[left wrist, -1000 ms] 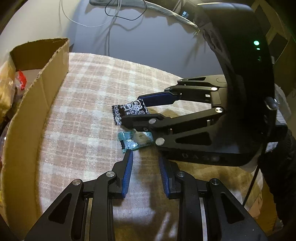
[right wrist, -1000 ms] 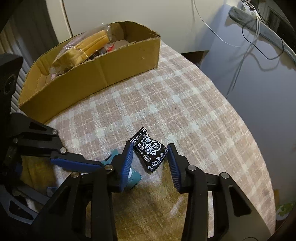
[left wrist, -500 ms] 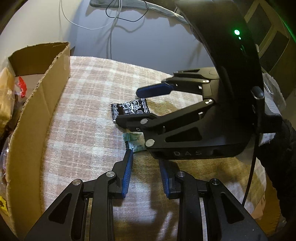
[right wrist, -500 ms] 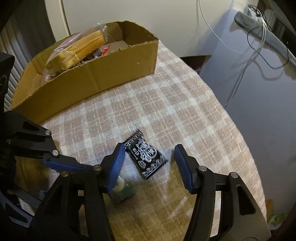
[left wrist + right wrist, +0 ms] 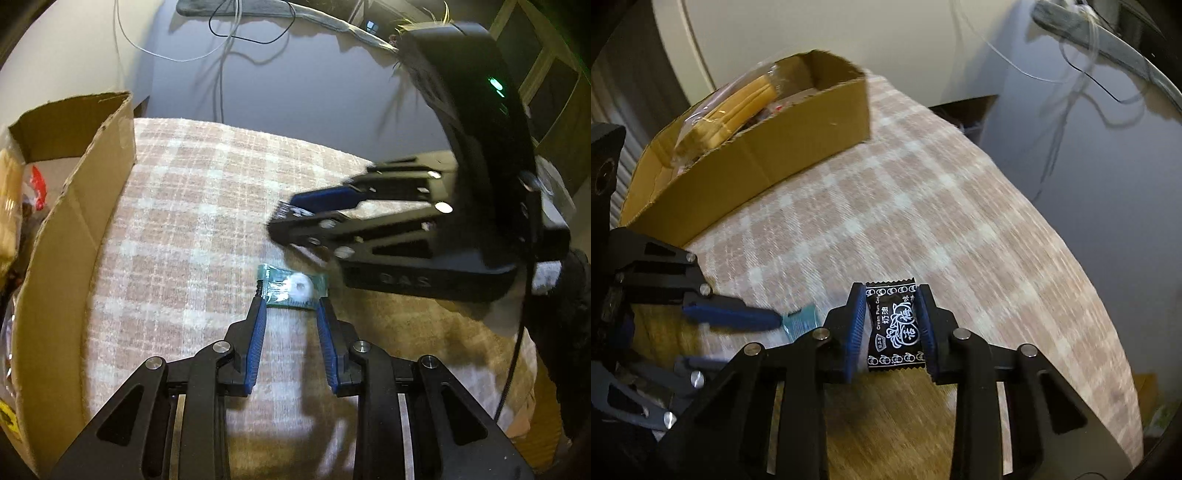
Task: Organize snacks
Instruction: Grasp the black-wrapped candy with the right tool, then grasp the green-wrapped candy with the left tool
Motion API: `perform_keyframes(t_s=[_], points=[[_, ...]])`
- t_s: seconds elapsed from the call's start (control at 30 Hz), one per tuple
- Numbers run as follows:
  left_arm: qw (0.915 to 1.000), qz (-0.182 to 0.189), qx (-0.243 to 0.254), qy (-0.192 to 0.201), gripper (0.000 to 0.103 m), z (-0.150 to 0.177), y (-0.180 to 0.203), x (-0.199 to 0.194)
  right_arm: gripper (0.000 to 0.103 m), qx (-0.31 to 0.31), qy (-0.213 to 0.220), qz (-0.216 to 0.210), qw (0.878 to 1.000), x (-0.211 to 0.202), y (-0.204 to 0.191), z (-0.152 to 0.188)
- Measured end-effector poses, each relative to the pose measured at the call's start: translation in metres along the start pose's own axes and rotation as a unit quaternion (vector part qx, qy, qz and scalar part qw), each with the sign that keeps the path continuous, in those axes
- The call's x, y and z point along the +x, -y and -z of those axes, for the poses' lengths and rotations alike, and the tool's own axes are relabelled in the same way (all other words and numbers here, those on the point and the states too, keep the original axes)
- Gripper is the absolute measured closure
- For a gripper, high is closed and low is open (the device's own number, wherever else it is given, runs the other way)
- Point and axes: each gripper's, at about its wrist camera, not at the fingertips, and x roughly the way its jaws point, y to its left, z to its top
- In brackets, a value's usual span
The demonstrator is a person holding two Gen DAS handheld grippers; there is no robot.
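Black plastic fingers with blue pads of the right gripper (image 5: 892,325) have just been closing and are now clamping the black candy packet with white print (image 5: 893,328) above the checked beige cloth (image 5: 923,206). The left gripper (image 5: 290,306) is pinching the green transparent candy wrapper (image 5: 291,286) lying on the cloth, while the open brown cardboard box (image 5: 757,162) with snack bags is standing well apart

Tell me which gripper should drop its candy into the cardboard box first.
Probably left: the left gripper holds the teal candy beside the cardboard box wall. The right gripper, just closed on the black candy, sits farther away.
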Motion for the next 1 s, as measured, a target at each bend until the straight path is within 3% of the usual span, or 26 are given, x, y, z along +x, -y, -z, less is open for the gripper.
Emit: perform_keyframes(t_s=[0.13, 0.2, 0.33, 0.53, 1.0], points=[[0.9999, -0.003, 0.01, -0.003, 0.076, -0.009, 0.004, 0.008, 0.074, 0.04, 0.005, 0.02, 0.999, -0.009, 0.013, 0.016], [0.9998, -0.006, 0.018, -0.003, 0.065, -0.014, 0.011, 0.01, 0.074, 0.056, 0.008, 0.029, 0.998, -0.015, 0.02, 0.026], [0.9993, -0.01, 0.035, -0.004, 0.06, -0.016, 0.026, 0.02, 0.074, 0.084, 0.019, 0.029, 0.996, -0.025, 0.029, 0.044], [0.9951, -0.055, 0.082, 0.007, 0.06, -0.014, 0.051, 0.031, 0.074, 0.103, 0.032, 0.039, 0.993, -0.036, 0.036, 0.063], [0.9908, -0.084, 0.105, 0.009, 0.062, -0.026, 0.058, 0.044, 0.07, 0.107, 0.027, 0.072, 0.991, -0.047, 0.04, 0.08]])
